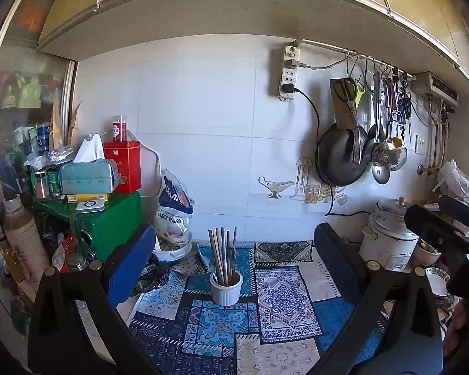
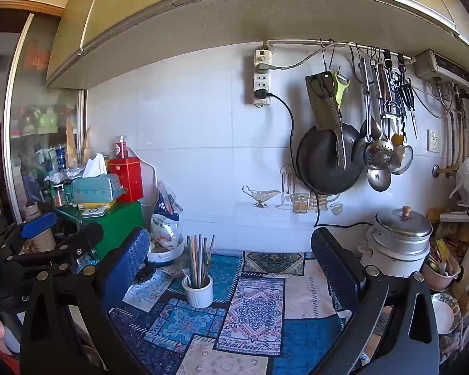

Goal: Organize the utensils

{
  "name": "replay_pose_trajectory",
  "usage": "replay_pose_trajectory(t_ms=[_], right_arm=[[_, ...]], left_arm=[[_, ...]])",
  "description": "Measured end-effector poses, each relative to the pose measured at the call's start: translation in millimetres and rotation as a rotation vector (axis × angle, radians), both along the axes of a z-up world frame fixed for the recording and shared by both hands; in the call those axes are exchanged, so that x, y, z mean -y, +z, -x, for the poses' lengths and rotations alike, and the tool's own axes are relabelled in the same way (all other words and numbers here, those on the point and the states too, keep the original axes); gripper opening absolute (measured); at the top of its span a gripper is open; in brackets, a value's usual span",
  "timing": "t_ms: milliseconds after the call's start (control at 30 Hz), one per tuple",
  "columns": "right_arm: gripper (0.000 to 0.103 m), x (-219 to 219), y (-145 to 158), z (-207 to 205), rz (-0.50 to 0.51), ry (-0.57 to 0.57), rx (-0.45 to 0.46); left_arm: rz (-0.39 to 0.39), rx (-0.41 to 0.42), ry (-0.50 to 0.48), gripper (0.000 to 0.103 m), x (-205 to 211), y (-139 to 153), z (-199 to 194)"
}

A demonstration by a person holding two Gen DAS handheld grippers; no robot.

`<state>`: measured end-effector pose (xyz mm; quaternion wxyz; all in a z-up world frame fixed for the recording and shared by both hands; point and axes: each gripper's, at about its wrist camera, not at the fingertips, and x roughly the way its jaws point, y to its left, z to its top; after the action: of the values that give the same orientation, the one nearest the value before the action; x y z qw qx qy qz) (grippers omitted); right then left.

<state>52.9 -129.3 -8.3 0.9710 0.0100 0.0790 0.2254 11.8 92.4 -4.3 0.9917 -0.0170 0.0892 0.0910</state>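
Chopsticks point(image 1: 222, 254) are standing bunched and upright in the white ribbed holder point(image 1: 225, 290), which sits on the patterned mat point(image 1: 281, 309), toward the counter's back edge, nearer the left-hand clutter than the rice cooker point(image 1: 387, 234). No loose utensil shows on the mat in either view, so I can't judge whether this is a sorted end state or a bundle about to be pulled and regrouped; it fits both.

Left gripper point(image 1: 234, 268): tongs spread wide, nothing between the blue pads point(image 1: 131, 262). Right gripper point(image 2: 231, 268): same story, jaws parted wide, empty.

Both are held level above the mat's front edge, side by side, fingers pointing at the back wall. The holder sits almost centred between the left one's fingers and left of centre for the right one.

If I do go in for the sticks, I'd approach from above, close on the shafts well over the rim, and keep the pull vertical. That holder looks light and tippy, and thin sticks fan out and slip if pinched off-centre.
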Motion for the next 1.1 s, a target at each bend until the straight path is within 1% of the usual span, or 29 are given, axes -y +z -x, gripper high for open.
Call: replay_pose_trajectory(t_ms=[333,1100], right_arm=[[0.103,-4,-1,-5,0.008,0.001,-0.009],[0.103,-7,2,-6,0.020,-0.006,0.003]], left_arm=[[-0.001,-0.021,0.004,0.102,-4,-5,-7],[0.003,-0.027,-0.003,0.102,-4,-6,-12]])
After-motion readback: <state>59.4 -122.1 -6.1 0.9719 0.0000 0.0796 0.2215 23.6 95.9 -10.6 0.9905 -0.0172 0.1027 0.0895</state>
